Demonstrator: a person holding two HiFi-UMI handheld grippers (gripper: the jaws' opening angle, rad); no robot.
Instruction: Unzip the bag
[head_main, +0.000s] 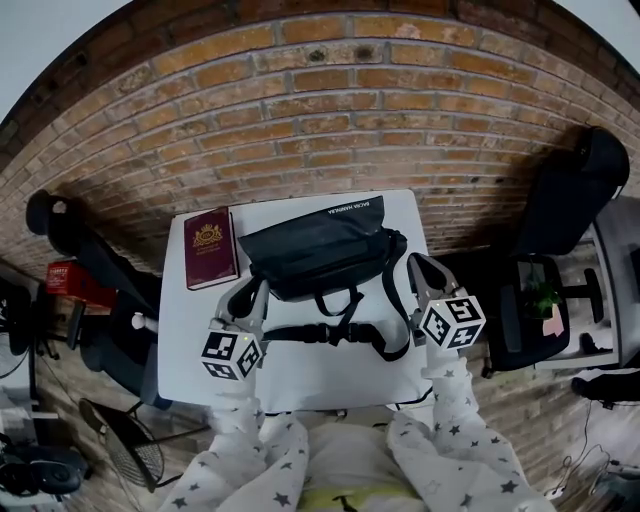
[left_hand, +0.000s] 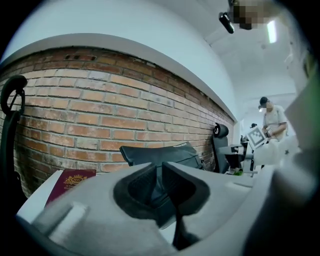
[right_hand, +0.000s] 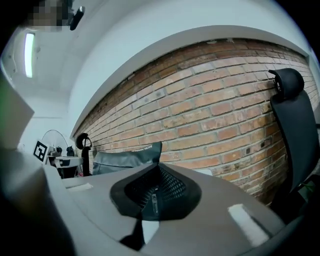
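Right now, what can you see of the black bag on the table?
The black bag looks like soft nylon, lying flat on the white table, white lettering along its far edge; no opening shows. Its buckled strap loops toward the person. A burgundy booklet lies beside its left end.

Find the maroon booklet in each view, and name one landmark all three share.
Head view: the maroon booklet lies on the white table, left of the black bag.
Left gripper view: lower left, under the brick wall.
Right gripper view: not in it.
Shared landmark: the black bag in front of the brick wall, in all three.
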